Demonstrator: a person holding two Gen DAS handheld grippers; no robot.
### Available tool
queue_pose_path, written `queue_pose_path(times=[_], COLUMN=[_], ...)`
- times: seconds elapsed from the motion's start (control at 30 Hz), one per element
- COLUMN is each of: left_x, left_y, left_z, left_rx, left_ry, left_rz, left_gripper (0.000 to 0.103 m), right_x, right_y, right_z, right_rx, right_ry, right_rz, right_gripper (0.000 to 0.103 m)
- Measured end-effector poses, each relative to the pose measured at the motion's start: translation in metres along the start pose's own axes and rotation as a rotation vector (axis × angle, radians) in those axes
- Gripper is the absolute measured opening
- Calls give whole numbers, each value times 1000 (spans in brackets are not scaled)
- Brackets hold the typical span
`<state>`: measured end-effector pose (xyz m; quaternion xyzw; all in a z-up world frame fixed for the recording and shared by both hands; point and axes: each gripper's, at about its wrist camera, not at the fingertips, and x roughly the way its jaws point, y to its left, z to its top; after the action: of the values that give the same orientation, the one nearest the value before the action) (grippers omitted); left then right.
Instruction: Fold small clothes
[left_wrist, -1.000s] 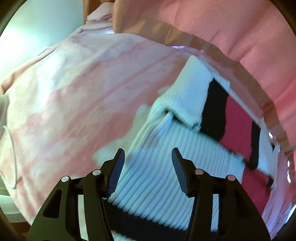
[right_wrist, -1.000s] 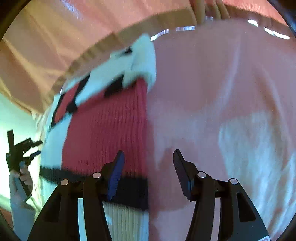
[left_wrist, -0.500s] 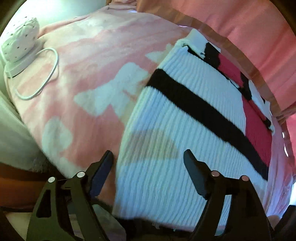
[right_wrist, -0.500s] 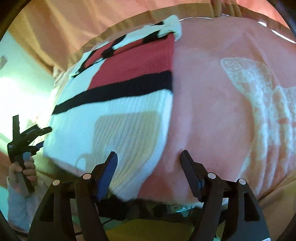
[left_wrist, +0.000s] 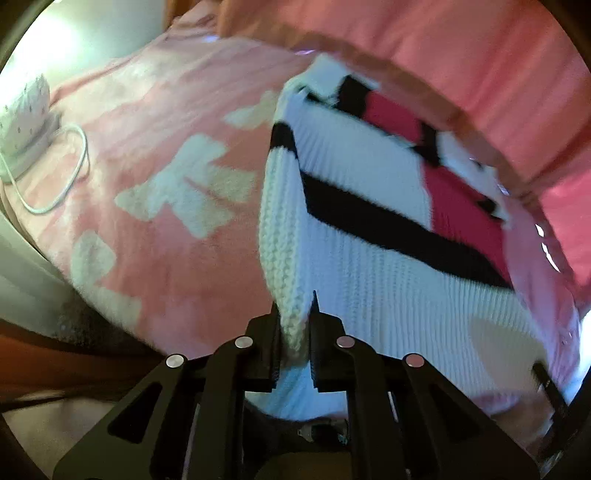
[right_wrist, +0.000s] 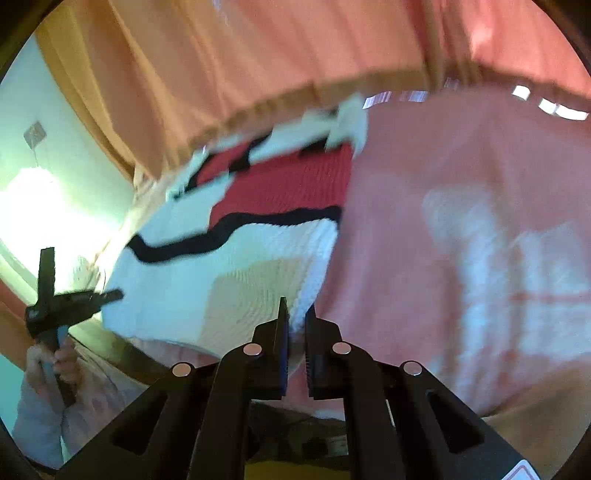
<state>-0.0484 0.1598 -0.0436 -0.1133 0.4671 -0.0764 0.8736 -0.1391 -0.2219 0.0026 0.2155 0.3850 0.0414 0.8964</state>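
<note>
Left tool (left_wrist: 295, 332): jaws closed on the near left corner of the sweater (left_wrist: 369, 280), whose white knit edge rises between the pads. Right tool (right_wrist: 294, 332): jaws narrow, pinching the sweater (right_wrist: 221, 266) at its near right corner. The sweater, white with a black stripe and a red panel, lies spread on a pink blanket (left_wrist: 177, 177) over the bed. Farther left, a white cable (left_wrist: 70, 173) loops on the blanket. Beyond, a pink curtain (left_wrist: 461, 55) hangs.
</note>
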Motion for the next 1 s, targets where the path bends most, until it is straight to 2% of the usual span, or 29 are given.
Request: queue_pose_path(times=[0.1, 0.2, 0.4, 0.5, 0.57, 0.67, 0.77, 0.87, 0.93, 1.0], left_x=[-26, -45, -72, -96, -112, -136, -132, -106, -73, -26], left_y=[-16, -33, -46, -43, -45, -57, -73, -92, -103, -110], left_z=[-18, -48, -118, -134, -133, -108, -45, 13, 60, 105], left_rx=[20, 73, 157, 151, 136, 170, 189, 208, 186, 156], left_ry=[2, 8, 49, 37, 18, -71, -167, -246, -276, -259], left_rz=[-57, -81, -87, -121, -154, -170, -214, -174, -132, -78], left_gripper=[11, 11, 11, 10, 10, 10, 11, 11, 11, 11], right_x=[-43, -70, -103, -125, -145, -165, -166, -128, -92, -38], right_y=[-13, -25, -36, -32, -31, -24, -27, -39, -48, -65], right_z=[2, -10, -70, -92, -91, -66, -11, 60, 98, 140], right_rx=[-9, -18, -23, -31, -20, -45, -97, -117, -107, -59], right_ry=[-41, -38, 80, 114, 93, 2, -146, -237, -237, -190], right_rz=[-51, -98, -140, -152, -143, -140, -110, -79, -76, -58], right_gripper=[6, 6, 6, 6, 6, 6, 6, 6, 6, 7])
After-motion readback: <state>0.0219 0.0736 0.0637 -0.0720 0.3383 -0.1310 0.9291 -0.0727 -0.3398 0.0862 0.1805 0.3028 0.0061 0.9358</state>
